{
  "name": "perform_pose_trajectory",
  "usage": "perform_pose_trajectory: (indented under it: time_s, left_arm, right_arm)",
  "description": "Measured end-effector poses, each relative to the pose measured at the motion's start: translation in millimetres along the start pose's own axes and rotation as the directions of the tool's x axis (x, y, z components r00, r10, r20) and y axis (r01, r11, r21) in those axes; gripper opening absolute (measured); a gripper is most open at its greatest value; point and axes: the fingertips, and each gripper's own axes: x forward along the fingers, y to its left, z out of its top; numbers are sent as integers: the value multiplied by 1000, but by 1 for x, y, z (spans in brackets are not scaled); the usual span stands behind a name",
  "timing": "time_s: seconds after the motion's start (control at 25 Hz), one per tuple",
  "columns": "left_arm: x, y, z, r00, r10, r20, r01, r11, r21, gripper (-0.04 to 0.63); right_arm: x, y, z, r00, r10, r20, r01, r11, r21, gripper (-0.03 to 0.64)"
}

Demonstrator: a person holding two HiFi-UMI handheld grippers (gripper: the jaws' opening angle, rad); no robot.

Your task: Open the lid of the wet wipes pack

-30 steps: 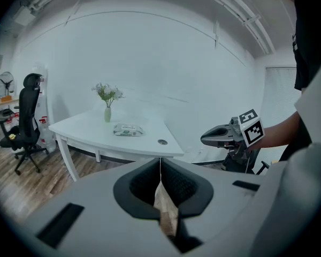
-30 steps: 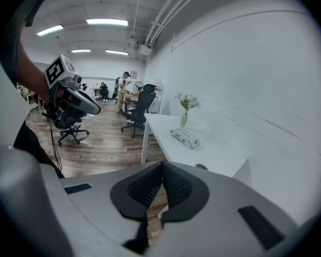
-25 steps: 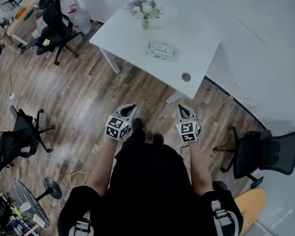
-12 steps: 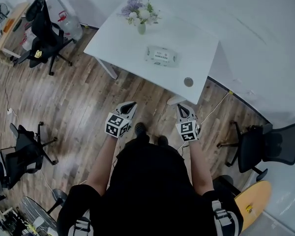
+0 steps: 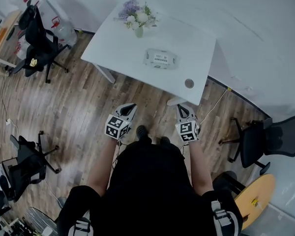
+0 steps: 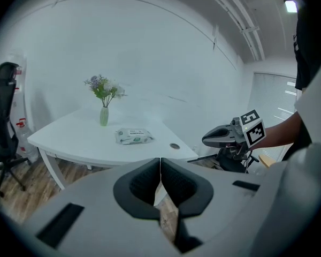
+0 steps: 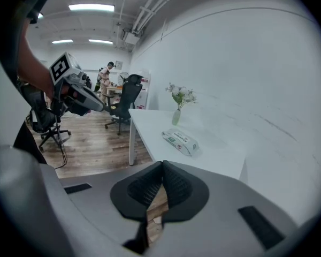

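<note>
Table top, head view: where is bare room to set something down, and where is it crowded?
The table is bare left of the wet wipes pack and between pack and wall. Only the far corner is taken, by the vase of flowers; a cable hole sits at the near right corner.

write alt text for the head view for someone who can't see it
Seen from above, a person stands on a wood floor holding the left gripper and right gripper short of a white table, touching nothing. A wet wipes pack and a vase of flowers sit on the table.
</note>
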Motion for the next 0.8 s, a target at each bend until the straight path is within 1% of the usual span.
perform_pose_trajectory:
  time_s: [0.24, 0.36, 0.52, 0.8]
  left_arm:
    - [1, 11, -1, 999, -40, -19, 40, 999, 20, 23]
    - [3, 16, 0, 999, -49, -18, 49, 999, 18, 23]
    - [4, 20, -1, 998, -54, -25, 54, 998, 16, 23]
    - [7, 26, 0, 999, -46, -21, 46, 999, 5, 23]
  right_arm:
    - [5, 9, 6, 1000, -30, -4, 30, 999, 20, 17]
    - [7, 13, 4, 999, -34, -15, 34, 999, 29, 17]
    - [9, 13, 3, 999, -37, -23, 38, 998, 41, 17]
    - [21, 8, 4, 999, -25, -33, 26, 999, 35, 17]
